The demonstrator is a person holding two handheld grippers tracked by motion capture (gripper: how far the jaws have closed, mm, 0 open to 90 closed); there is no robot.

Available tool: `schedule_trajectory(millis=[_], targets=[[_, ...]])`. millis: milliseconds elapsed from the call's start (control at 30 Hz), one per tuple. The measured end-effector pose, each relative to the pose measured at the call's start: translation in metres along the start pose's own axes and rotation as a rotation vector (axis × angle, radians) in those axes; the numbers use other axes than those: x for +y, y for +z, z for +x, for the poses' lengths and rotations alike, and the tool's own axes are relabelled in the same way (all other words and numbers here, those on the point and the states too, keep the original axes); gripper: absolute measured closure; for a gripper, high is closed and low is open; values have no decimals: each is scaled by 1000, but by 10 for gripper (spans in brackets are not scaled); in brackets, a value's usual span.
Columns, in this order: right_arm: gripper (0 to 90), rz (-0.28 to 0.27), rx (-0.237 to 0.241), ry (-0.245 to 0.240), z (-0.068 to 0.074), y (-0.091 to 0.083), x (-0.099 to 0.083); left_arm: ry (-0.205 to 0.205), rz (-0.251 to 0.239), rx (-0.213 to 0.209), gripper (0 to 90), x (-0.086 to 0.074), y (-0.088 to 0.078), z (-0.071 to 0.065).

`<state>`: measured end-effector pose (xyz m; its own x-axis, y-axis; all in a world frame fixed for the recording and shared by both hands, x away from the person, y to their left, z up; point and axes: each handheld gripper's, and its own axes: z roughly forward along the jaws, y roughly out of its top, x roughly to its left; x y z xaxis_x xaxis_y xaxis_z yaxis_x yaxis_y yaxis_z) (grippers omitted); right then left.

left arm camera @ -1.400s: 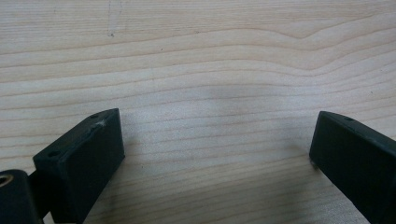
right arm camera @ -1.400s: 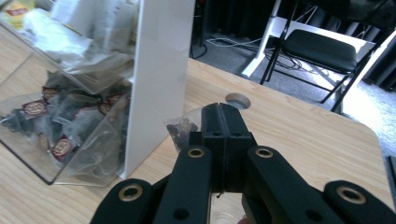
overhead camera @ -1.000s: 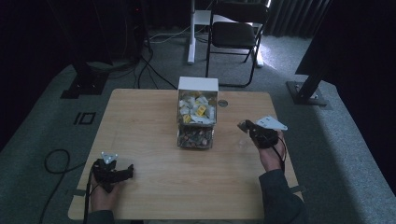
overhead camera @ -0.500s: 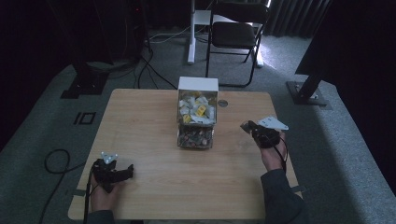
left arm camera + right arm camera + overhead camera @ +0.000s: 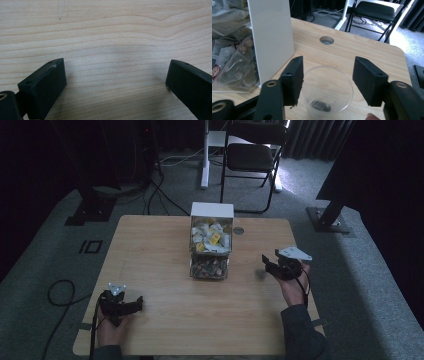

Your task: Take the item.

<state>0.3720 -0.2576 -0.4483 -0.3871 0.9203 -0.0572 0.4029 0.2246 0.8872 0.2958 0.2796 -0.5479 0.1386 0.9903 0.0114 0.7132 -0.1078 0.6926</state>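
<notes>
A small clear plastic cup (image 5: pixel 327 90) stands on the wooden table (image 5: pixel 160 270) with a dark bit at its bottom. My right gripper (image 5: pixel 327 65) is open, one jaw on each side of the cup's rim; I cannot tell if they touch it. From above, the cup (image 5: pixel 260 272) is a faint blur just left of the right gripper (image 5: pixel 266 263). At the table's near left my left gripper (image 5: pixel 137 304) rests low and open, and in its own view the left gripper (image 5: pixel 116 65) has bare wood between its jaws.
A white box (image 5: pixel 211 247) with a clear front, full of small packets, stands mid-table; its white side wall (image 5: pixel 272 37) is just left of my right gripper. A cable hole (image 5: pixel 326 40) lies beyond the cup. A folding chair (image 5: pixel 255 155) stands behind the table.
My right gripper has drifted slightly to the right and nearer the person, away from the box. The cup has stayed in place. The left gripper has not moved.
</notes>
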Motion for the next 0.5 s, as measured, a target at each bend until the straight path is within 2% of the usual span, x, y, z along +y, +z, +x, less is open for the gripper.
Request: schedule_trajectory(millis=[233, 500], targets=[[295, 35, 47, -18, 6, -6, -14, 0, 0, 0, 35, 0, 0, 0], [246, 71, 66, -21, 9, -11, -32, 0, 0, 0, 35, 0, 0, 0]])
